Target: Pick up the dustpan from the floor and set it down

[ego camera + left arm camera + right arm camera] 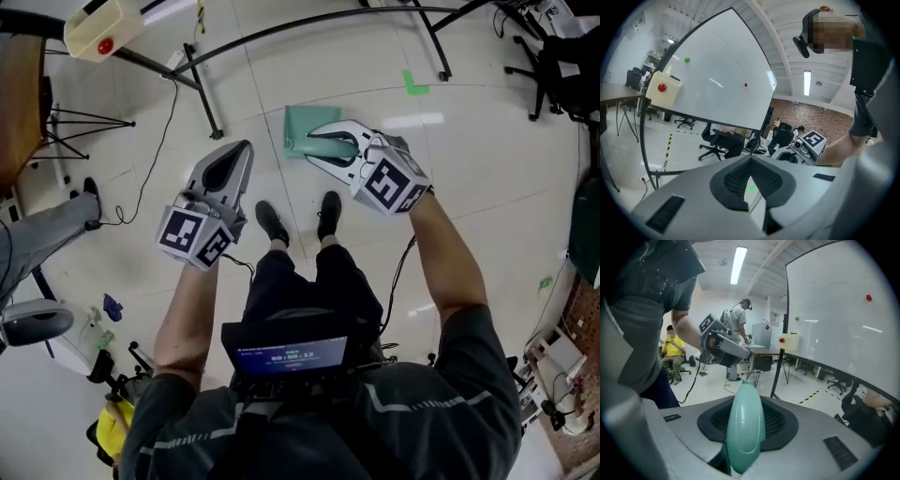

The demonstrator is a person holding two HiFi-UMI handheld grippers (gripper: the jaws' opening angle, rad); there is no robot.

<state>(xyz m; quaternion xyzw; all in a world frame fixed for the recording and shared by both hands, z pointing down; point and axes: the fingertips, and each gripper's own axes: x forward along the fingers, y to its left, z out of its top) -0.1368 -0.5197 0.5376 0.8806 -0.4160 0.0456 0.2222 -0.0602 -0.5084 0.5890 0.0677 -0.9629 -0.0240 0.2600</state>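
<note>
Dustpan: teal, its pan faces up in the head view, just ahead of the shoes. The right gripper covers its near edge. From above I cannot tell whether it touches the floor.

Right gripper view: the handle stands between the jaws with the pads clamped on it. The pan itself is out of frame.

Left gripper: jaws together at the tips, nothing in them.

Writing: the chest screen shows timer digits, too small to read surely. The marker cube carries black-and-white squares only.

Around:
- green tape mark beyond the pan
- black stand leg to the pan's left
- beige box with red button, cut off at the top edge
- cable trailing over the tiles
</note>
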